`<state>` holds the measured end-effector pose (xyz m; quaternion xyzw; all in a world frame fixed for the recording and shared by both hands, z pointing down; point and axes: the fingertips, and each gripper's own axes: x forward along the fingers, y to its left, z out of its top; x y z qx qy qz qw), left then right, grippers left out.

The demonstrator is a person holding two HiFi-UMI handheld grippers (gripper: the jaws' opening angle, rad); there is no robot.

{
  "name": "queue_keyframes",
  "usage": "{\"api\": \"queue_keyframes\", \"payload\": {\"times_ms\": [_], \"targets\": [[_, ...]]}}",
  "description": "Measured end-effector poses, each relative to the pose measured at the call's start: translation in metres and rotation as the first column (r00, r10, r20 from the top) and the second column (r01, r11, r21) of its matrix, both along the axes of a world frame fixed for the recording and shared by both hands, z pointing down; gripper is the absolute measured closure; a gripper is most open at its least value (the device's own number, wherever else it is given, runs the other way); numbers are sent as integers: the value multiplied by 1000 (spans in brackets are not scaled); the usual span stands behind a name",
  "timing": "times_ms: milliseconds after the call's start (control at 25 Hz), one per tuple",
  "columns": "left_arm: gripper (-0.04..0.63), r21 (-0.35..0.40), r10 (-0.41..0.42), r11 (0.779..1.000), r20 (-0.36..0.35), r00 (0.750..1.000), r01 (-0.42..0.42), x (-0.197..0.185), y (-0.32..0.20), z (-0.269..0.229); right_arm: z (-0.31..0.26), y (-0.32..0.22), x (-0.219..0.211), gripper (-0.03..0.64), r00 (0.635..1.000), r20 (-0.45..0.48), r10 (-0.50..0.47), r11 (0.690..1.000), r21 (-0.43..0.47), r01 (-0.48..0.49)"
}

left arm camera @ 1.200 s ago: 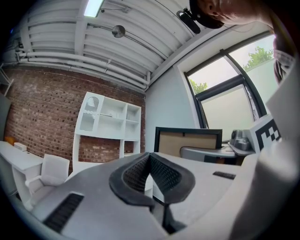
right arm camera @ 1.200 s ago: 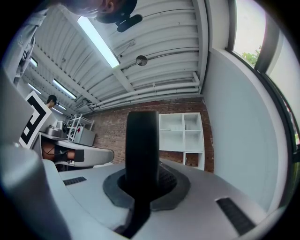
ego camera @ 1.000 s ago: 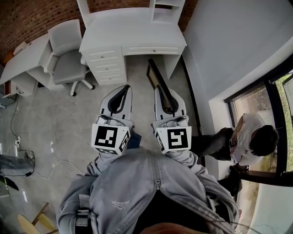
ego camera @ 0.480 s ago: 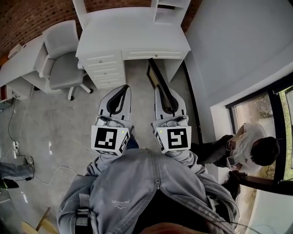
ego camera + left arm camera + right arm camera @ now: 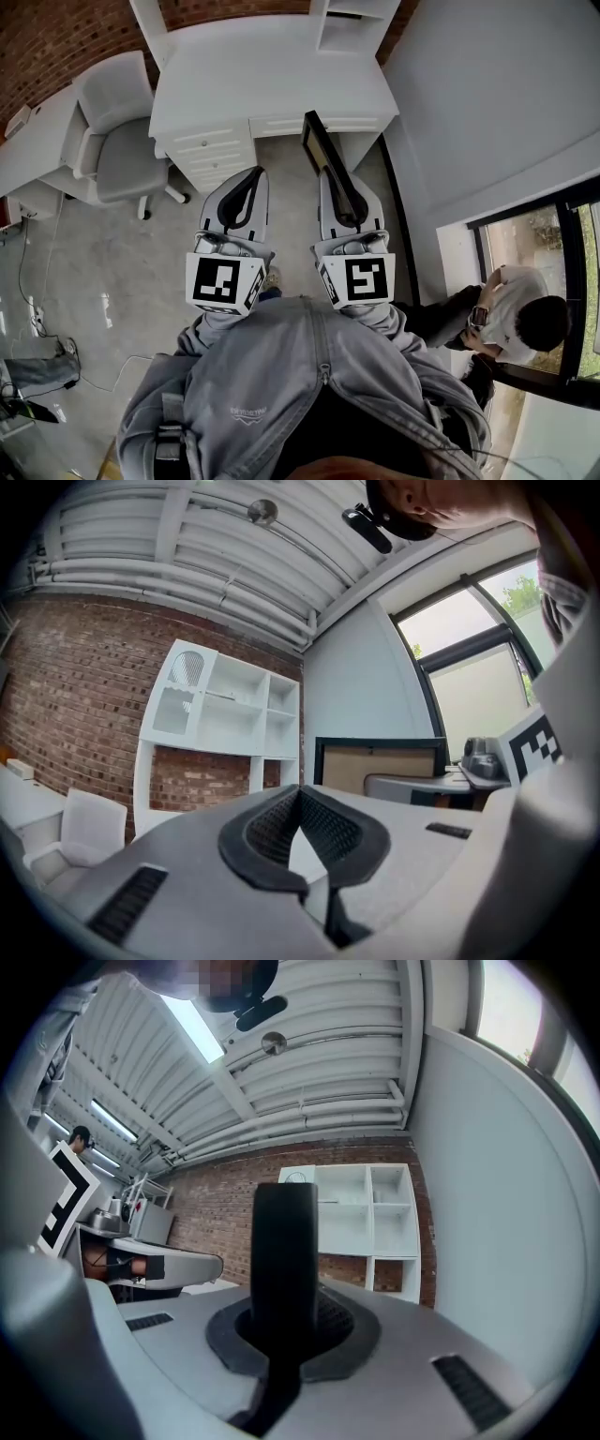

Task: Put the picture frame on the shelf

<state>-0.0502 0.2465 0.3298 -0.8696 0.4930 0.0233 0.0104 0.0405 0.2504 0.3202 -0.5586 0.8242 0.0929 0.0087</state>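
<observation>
Brick wall [image 5: 56, 37] ahead, white desk [image 5: 272, 80] beneath it, and the white shelf [image 5: 366, 1208] rises from the desk's right end. The right gripper [image 5: 342, 183] has its jaws pinched narrow on one dark edge of the picture frame [image 5: 322, 148], holding it edge-on out front, just short of the desk. The left gripper [image 5: 248, 183] is closed on nothing. The frame looks stiff and fairly light, and probably fragile if glazed. A one-edge pinch could let it swing, so a second grip on the opposite rail seems wise
</observation>
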Motion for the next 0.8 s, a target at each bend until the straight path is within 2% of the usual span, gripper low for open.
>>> {"api": "queue_keyframes", "payload": {"times_ms": [320,800], "targets": [[588,15,49,999,-9,999,-49,-12,-56,-3,-4,-52,-13,583,999,-3,46,999,14,-46],[588,3,55,998,-18,998,-55,-29,-101,-2,-6,-96,-25,583,998,-9,59,998,7,-59]]}}
